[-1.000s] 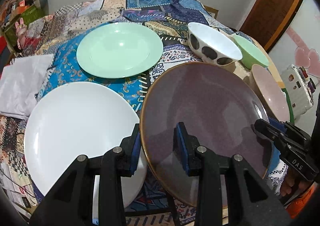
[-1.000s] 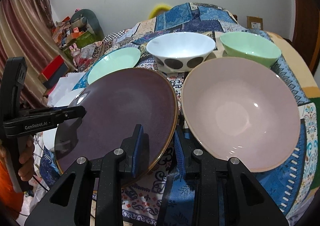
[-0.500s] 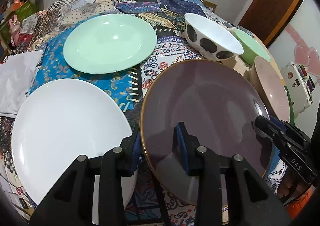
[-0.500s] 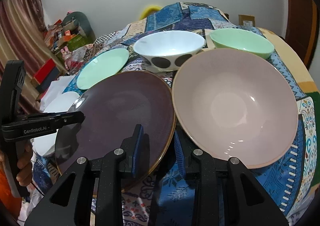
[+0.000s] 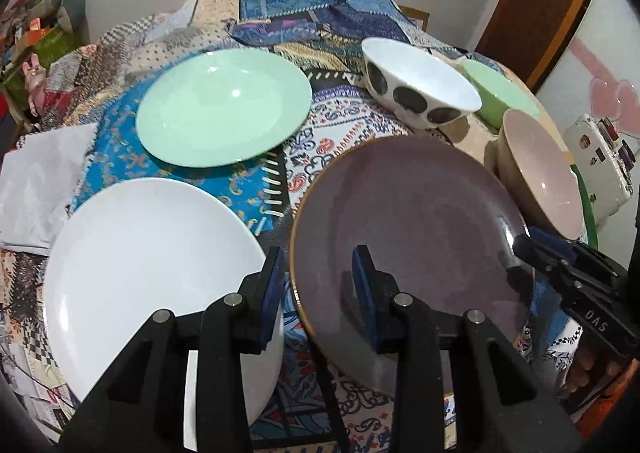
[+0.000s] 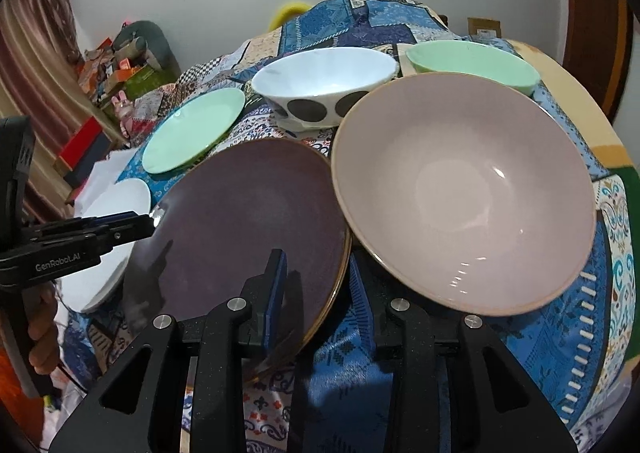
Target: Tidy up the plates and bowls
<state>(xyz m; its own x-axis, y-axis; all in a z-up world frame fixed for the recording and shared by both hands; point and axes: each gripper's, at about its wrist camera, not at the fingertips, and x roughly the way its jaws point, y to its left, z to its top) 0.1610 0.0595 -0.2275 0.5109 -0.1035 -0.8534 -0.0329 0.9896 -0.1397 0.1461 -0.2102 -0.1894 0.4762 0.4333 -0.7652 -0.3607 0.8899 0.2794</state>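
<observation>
A dark purple plate point(image 5: 412, 241) with a gold rim is tilted above the patterned tablecloth point(image 5: 332, 125). My left gripper point(image 5: 318, 293) is open, its jaws astride the plate's left rim. My right gripper point(image 6: 318, 293) is open, its jaws astride the plate's right rim point(image 6: 344, 253). A white plate point(image 5: 148, 273) lies at the left, a mint green plate point(image 5: 224, 109) behind it. A white bowl with black dots point(image 5: 420, 93), a green bowl point(image 5: 500, 93) and a pink bowl point(image 5: 540, 169) stand at the right.
A folded white cloth point(image 5: 36, 181) lies at the table's left edge. A white box point(image 5: 600, 157) stands off the right side. Clutter point(image 6: 120, 69) sits by the far wall. The pink bowl point(image 6: 460, 193) touches the purple plate's rim.
Both grippers stay astride the purple plate's rim. The left view has shifted slightly, so the plates sit a little more to the right and nearer.
</observation>
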